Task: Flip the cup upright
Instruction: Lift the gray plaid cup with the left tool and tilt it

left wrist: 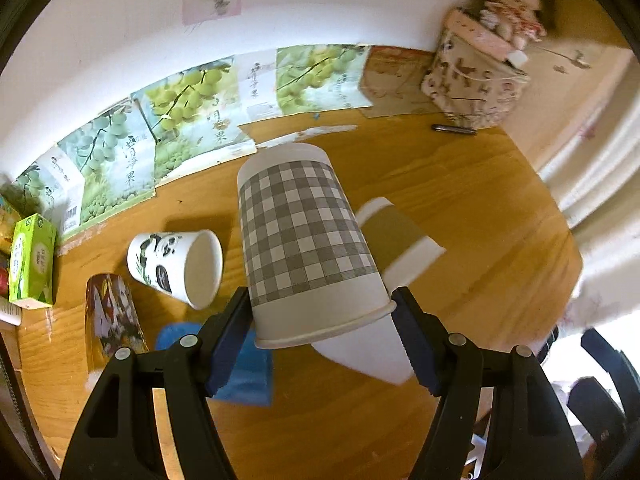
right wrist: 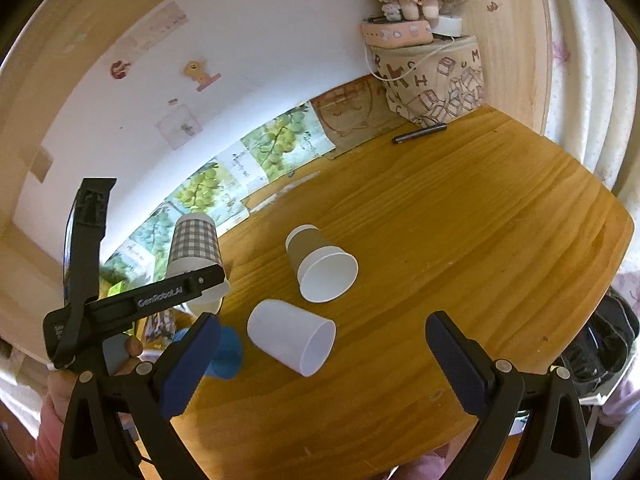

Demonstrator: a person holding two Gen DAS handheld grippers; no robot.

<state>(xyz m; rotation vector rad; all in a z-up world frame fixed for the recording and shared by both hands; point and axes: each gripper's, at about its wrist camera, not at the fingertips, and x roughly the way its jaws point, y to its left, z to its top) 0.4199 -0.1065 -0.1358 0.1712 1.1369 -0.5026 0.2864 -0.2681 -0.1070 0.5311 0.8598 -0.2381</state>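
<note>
My left gripper [left wrist: 322,312] is shut on a grey checked paper cup [left wrist: 304,236], gripped near its rim and held above the table with its base pointing away from the camera; it also shows in the right wrist view [right wrist: 194,246]. A brown-sleeved cup [right wrist: 320,266] and a plain white cup [right wrist: 292,336] lie on their sides on the wooden table [right wrist: 460,240]. A panda cup [left wrist: 176,266] lies on its side at the left. My right gripper [right wrist: 320,360] is open and empty, just in front of the white cup.
A blue cup [right wrist: 226,352] lies beside the white cup. A patterned glass [left wrist: 112,316] and a green box [left wrist: 32,260] sit at the left. A fabric basket [right wrist: 436,80] with a doll and a black pen [right wrist: 420,133] stand at the back. Grape posters line the wall.
</note>
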